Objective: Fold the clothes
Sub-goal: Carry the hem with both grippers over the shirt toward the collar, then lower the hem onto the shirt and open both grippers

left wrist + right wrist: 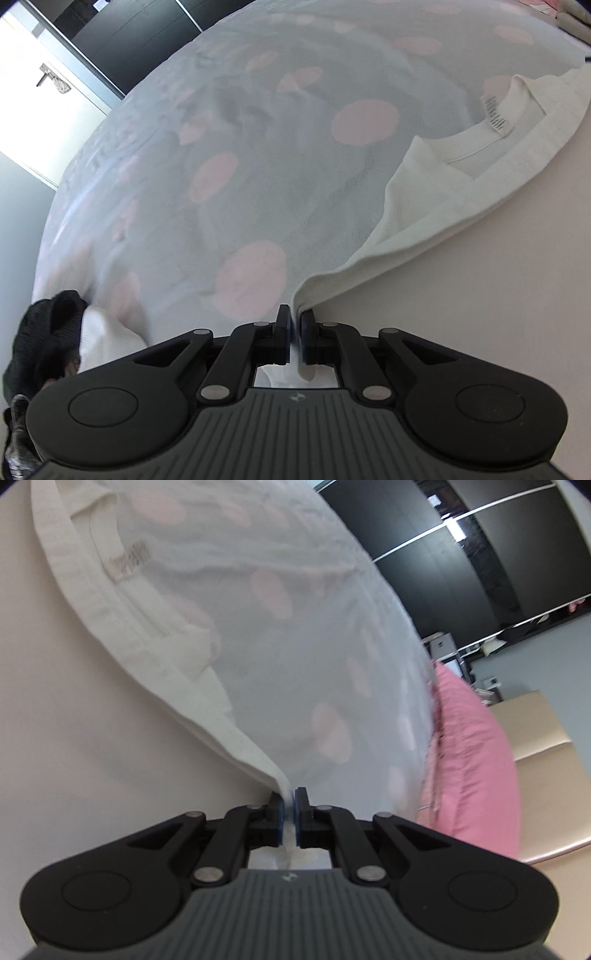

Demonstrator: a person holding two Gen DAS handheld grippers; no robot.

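Note:
A cream-white T-shirt [424, 206] hangs in a sagging fold over a pale sheet with pink dots [258, 166]. Its collar with a sewn label [496, 114] lies at the far end. My left gripper [295, 319] is shut on one edge of the shirt, and the cloth runs down between its pads. In the right wrist view the same shirt [129, 620] and its label [131, 559] stretch away to the upper left. My right gripper [290, 801] is shut on another edge of it.
A black garment [44, 332] and a white cloth [107, 339] lie at the lower left of the sheet. A pink pillow [469, 757] sits right of the shirt, with a beige surface [535, 775] beyond. Dark cabinets [498, 554] stand behind.

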